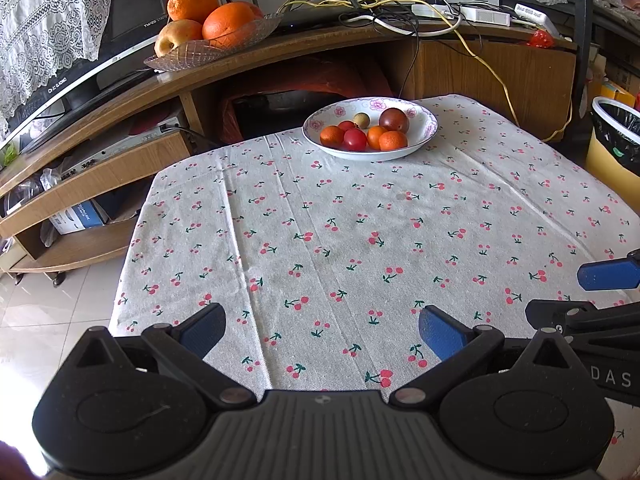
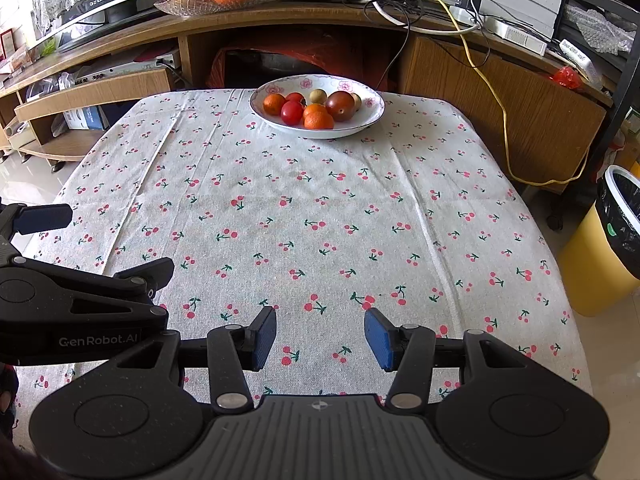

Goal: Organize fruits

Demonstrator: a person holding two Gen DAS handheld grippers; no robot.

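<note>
We see a white floral-rimmed bowl (image 1: 420, 118) (image 2: 372, 116) at the table's far edge, upright. Inside, touching in a cluster: three small oranges (image 1: 393, 140) (image 2: 319, 121), two red tomatoes (image 1: 355, 139) (image 2: 291, 112), a dark purple-red plum (image 1: 394, 119) (image 2: 340, 106), one small greenish-brown fruit (image 1: 361, 120) (image 2: 317, 96).

Two wrist fisheyes, side by side, near desk edge.
Both look forward and down across the cherry-print desk (image 1: 360, 220) (image 2: 320, 208); shared: far fruit bowl (image 1: 428, 128) (image 2: 370, 118), wooden shelf (image 1: 280, 50) (image 2: 280, 16) behind.
</note>
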